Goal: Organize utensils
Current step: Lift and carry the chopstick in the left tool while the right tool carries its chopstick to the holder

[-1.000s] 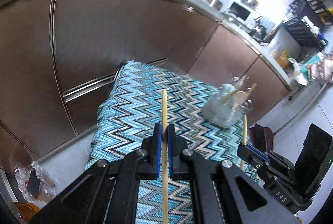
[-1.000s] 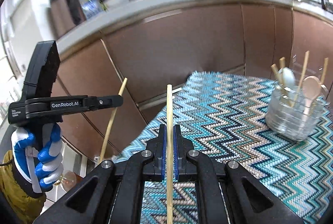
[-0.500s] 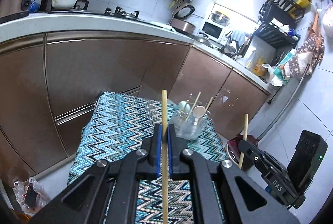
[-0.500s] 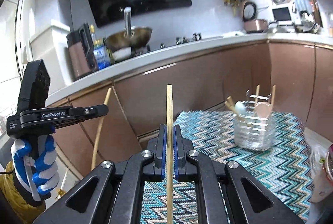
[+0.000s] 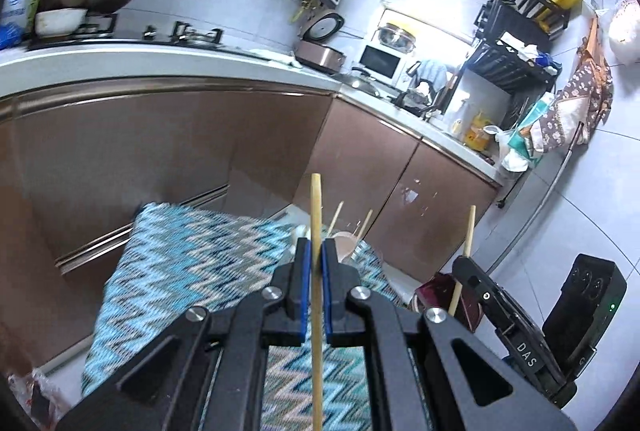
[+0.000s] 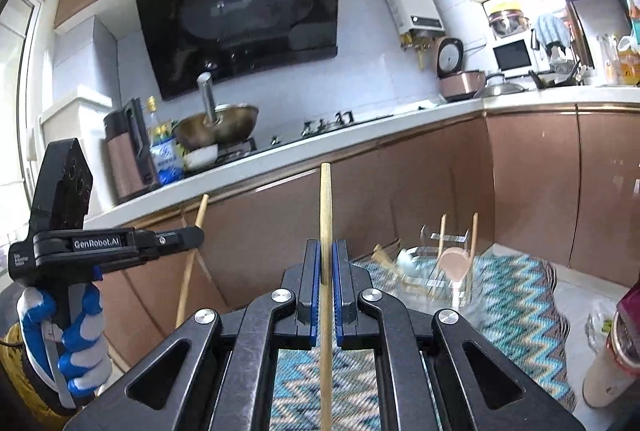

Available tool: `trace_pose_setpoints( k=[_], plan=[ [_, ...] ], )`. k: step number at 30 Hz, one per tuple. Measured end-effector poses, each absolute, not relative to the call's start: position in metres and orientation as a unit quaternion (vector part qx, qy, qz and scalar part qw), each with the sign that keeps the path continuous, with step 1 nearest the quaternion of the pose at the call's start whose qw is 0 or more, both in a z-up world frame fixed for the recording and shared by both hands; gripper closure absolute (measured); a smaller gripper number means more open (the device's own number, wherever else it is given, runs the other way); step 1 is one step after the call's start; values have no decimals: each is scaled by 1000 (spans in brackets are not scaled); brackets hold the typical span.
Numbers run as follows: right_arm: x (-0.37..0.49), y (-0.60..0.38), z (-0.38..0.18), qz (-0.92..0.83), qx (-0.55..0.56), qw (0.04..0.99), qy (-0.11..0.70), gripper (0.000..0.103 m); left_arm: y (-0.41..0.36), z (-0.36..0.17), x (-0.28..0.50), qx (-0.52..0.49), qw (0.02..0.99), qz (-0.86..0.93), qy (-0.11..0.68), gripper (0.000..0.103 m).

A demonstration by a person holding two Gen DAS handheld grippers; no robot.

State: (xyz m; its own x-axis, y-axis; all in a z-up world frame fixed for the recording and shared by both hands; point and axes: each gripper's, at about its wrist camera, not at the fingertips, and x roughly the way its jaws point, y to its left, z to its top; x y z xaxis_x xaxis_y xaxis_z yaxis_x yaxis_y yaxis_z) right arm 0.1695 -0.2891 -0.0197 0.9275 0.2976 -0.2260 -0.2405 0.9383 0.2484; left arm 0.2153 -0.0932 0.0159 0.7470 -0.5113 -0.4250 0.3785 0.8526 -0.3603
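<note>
Views tilted up; gloved hand [image 6: 64, 347] only in right view.

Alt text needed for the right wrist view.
The right gripper clamps an upright chopstick. At left, the left gripper holds another chopstick. A clear utensil holder stands on the zigzag cloth.

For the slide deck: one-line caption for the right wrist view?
Right gripper clamps a chopstick upright; clear utensil holder waits ahead on zigzag cloth.

Wooden chopstick [image 5: 316, 215]; woven cloth [image 5: 192, 263]; glossy cabinets [image 5: 140, 151].
</note>
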Motion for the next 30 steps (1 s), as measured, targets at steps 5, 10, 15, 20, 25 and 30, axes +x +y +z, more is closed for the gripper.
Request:
trace_pose_setpoints(
  k=[5,10,15,20,25,30],
  plan=[
    [208,-317,-10,125,114,981,92,97,-133,22,261,-137,934,-252,215,98],
    [255,-339,-6,115,114,985,51,97,-171,25,308,-143,943,-244,173,98],
    [301,-351,-19,107,114,987,37,97,-208,19,353,-140,955,-230,126,98],
    [337,-365,-40,95,118,988,31,97,-234,-1,386,-138,962,-212,103,98],
    [354,-374,-61,87,122,988,32,97,-249,-28,398,-131,969,-190,86,98],
    [361,-372,-79,79,118,989,42,97,-256,-52,405,-119,975,-168,78,98]
  ],
)
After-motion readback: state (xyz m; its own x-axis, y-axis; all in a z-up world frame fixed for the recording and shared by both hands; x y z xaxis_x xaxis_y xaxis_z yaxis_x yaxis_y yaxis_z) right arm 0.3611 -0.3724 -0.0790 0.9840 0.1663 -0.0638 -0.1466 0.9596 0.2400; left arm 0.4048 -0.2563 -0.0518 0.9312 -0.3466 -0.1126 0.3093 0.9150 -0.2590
